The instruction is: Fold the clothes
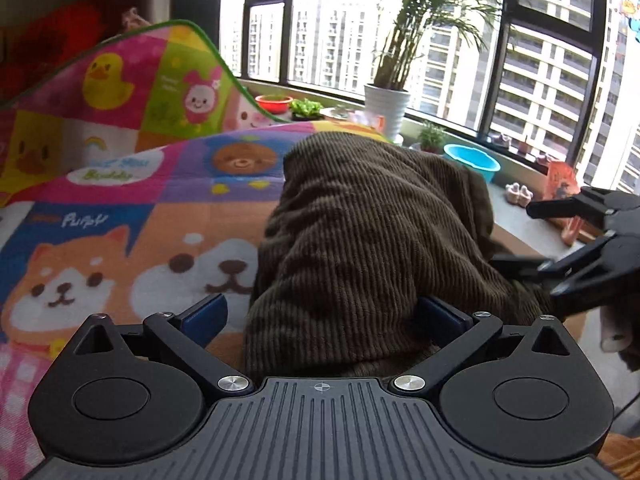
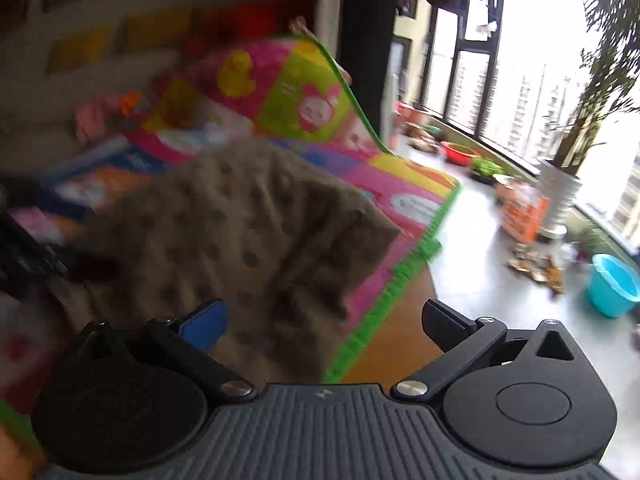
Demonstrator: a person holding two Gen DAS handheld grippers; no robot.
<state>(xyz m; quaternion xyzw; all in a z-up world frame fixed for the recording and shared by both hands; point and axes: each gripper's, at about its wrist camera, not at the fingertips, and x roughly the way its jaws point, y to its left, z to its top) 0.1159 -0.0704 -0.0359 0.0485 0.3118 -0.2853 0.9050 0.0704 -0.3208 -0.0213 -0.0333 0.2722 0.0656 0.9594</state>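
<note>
A brown corduroy garment (image 1: 360, 220) lies bunched on a colourful cartoon play mat (image 1: 120, 208). My left gripper (image 1: 322, 312) is open, its blue-padded fingers (image 1: 204, 314) spread wide on either side of the garment's near end. At the right edge, my right gripper (image 1: 516, 236) hovers open by the garment's right side. The blurred right wrist view shows the garment's dotted grey-brown side (image 2: 240, 232) on the mat (image 2: 400, 196). There my right gripper (image 2: 326, 322) stands open above the garment's near edge and holds nothing. The left gripper (image 2: 24, 252) is a dark shape at the far left.
The mat's far edge (image 1: 168, 52) curls up against furniture. Past the mat's green border (image 2: 384, 304) are a wooden strip and grey floor. Along the windows stand a white plant pot (image 1: 386, 110), a blue basin (image 1: 472, 162), a red basin (image 1: 274, 103) and an orange box (image 2: 524, 212).
</note>
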